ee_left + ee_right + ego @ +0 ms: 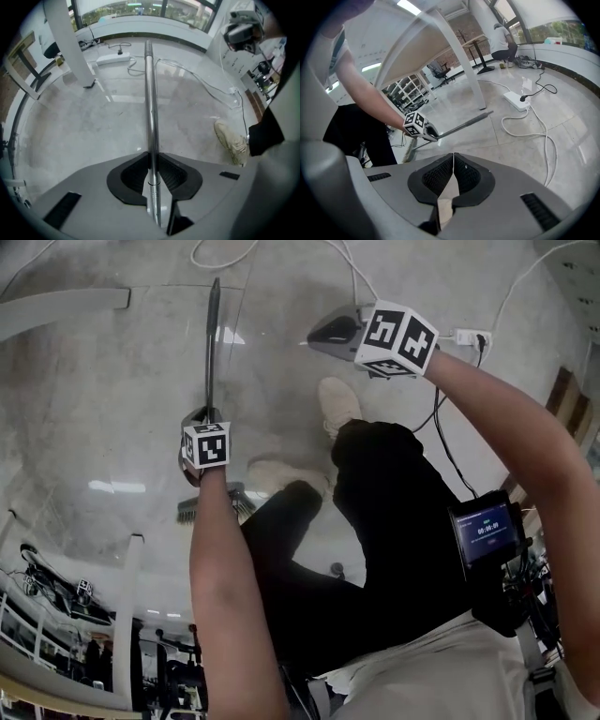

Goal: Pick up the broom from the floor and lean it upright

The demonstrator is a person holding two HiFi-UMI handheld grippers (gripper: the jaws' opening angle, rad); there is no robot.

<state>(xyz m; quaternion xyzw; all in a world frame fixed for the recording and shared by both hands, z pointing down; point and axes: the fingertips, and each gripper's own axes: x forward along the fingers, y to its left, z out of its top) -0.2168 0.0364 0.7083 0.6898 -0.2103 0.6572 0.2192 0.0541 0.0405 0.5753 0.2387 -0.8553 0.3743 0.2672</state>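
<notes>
With the left gripper (151, 159) jaws clamped on the silver metal-handled broom (150, 93), raise it slowly and squarely; the right gripper (453, 159) jaws sit together, empty.

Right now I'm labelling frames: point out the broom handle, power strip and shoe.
broom handle (150, 103), left gripper view, mid-shaft
power strip (515, 100), right gripper view, top face
shoe (230, 142), left gripper view, upper

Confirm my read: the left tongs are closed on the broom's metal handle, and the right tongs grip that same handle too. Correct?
Not quite. The left tongs are closed on the broom handle, but the right tongs grip nothing. The right gripper view shows their jaws together and empty, held well apart from the handle, which runs across the floor ahead of them.
</notes>
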